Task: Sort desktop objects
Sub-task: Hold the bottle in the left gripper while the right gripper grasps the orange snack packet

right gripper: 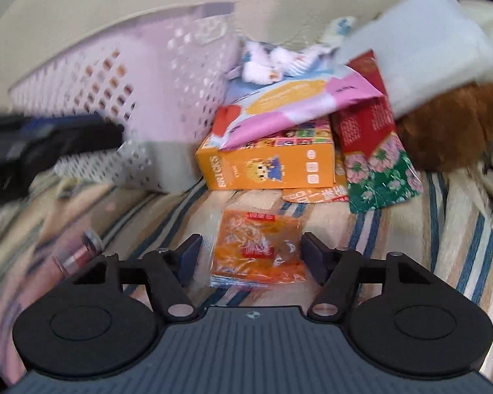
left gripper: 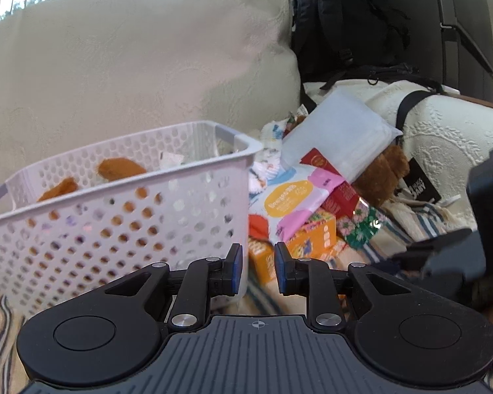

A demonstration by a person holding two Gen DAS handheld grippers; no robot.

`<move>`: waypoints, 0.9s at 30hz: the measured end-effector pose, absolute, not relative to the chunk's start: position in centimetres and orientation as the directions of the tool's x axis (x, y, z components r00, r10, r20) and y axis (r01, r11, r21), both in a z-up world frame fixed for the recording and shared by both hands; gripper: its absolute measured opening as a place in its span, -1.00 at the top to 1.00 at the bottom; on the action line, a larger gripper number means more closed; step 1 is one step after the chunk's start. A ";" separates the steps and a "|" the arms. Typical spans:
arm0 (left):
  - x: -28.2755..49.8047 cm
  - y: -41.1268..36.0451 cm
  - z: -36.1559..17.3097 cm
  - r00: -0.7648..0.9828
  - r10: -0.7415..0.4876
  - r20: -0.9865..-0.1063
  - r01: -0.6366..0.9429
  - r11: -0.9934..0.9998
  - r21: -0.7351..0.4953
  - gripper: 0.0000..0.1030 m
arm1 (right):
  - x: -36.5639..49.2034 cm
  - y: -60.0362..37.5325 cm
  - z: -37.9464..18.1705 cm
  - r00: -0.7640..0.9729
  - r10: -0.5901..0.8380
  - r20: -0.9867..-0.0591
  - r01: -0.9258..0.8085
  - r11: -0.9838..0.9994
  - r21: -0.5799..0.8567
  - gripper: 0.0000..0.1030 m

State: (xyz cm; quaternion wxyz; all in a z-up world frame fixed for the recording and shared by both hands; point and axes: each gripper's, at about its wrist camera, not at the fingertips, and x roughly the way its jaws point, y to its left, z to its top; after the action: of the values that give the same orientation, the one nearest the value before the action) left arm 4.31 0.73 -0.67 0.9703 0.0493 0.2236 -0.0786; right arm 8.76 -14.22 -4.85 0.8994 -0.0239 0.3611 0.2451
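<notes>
A white perforated basket (left gripper: 121, 203) stands on the striped cloth at the left and holds orange-brown pieces (left gripper: 120, 168). It also shows in the right wrist view (right gripper: 141, 78). A pile lies to its right: an orange bricks box (right gripper: 266, 164), a pink and white wipes pack (right gripper: 295, 98), a red packet (right gripper: 364, 124), a green flowered packet (right gripper: 384, 174). My left gripper (left gripper: 259, 271) is open a little and empty, beside the basket's near corner. My right gripper (right gripper: 250, 256) is open, its fingers on either side of an orange sachet (right gripper: 258, 249) on the cloth.
A brown plush toy (right gripper: 450, 131) and a white padded pack (left gripper: 341, 138) lie at the right of the pile. A cream sofa back (left gripper: 131, 65) rises behind, with a black backpack (left gripper: 351, 16) at the right. A small tube (right gripper: 79, 256) lies left of my right gripper.
</notes>
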 end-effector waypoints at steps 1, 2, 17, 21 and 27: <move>3.8 1.3 -0.7 0.889 -0.120 -0.442 0.167 0.984 0.069 0.50 | 8.8 -14.3 -4.7 0.619 0.422 -0.662 -0.457 0.880 0.134 -0.30; 3.4 2.0 -0.7 0.886 -0.114 -0.450 0.161 0.985 0.068 0.42 | 8.6 -14.6 -4.6 0.622 0.419 -0.662 -0.454 0.881 0.131 -0.26; 2.8 1.3 -4.7 0.753 -0.101 -0.650 0.171 0.984 0.046 -0.51 | 7.9 -14.3 -4.9 0.671 0.424 -0.608 -0.495 0.867 0.058 -0.55; 3.0 0.2 -6.0 0.747 -0.104 -0.657 0.195 0.979 0.067 -0.21 | 7.1 -16.2 -3.6 0.707 0.413 -0.574 -0.499 0.866 0.008 -0.55; 2.7 1.5 -6.1 0.742 -0.112 -0.661 0.184 0.982 0.041 0.66 | 5.2 -16.7 -3.8 0.665 0.405 -0.628 -0.633 0.751 -0.187 -0.54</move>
State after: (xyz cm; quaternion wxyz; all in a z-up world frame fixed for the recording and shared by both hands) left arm 2.73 1.49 -6.08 0.9319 0.0519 0.3502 -0.0794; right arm 5.20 -16.70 -3.75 0.8905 -0.1988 0.2874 0.2914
